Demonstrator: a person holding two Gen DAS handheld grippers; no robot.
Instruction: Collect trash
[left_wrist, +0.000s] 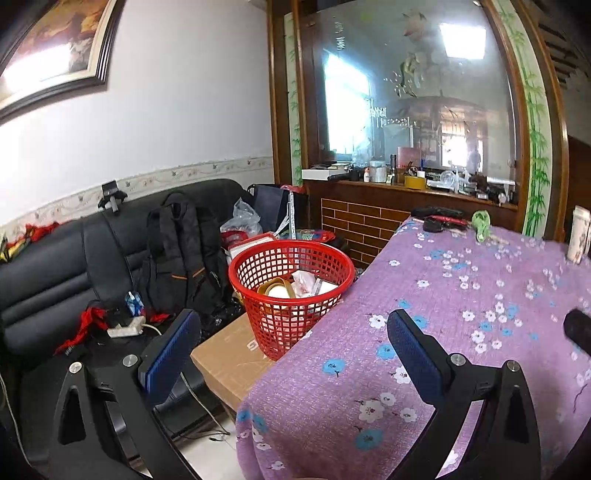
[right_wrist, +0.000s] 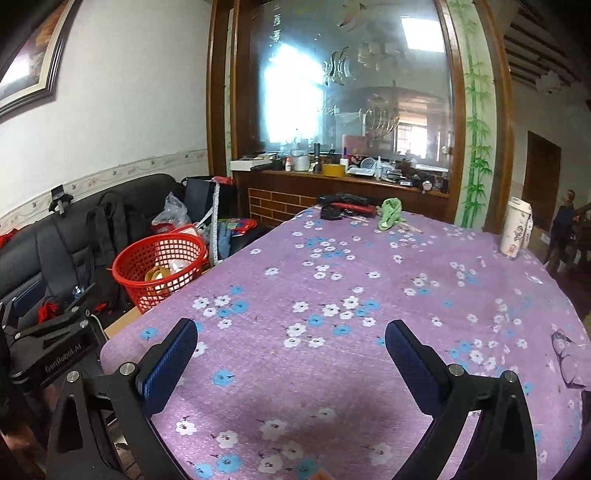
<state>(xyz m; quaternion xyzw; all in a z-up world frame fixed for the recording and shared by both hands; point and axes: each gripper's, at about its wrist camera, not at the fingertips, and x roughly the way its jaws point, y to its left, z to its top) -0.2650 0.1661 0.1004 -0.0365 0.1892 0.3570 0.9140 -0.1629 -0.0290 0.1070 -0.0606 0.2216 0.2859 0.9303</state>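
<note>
A red mesh basket (left_wrist: 291, 291) stands on a cardboard box (left_wrist: 229, 358) beside the table's left edge and holds tape rolls and wrappers; it also shows in the right wrist view (right_wrist: 160, 266). The table has a purple flowered cloth (right_wrist: 332, 295). A crumpled green item (right_wrist: 390, 213) lies at the far end, also in the left wrist view (left_wrist: 481, 222). My left gripper (left_wrist: 291, 343) is open and empty over the table's left edge, near the basket. My right gripper (right_wrist: 291, 354) is open and empty above the cloth.
A black sofa (left_wrist: 55, 277) with a backpack (left_wrist: 181, 251) and clutter stands at the left. Black and red items (right_wrist: 343, 206) lie at the table's far end. A white cup (right_wrist: 516, 229) stands at the far right; glasses (right_wrist: 569, 358) lie near the right edge.
</note>
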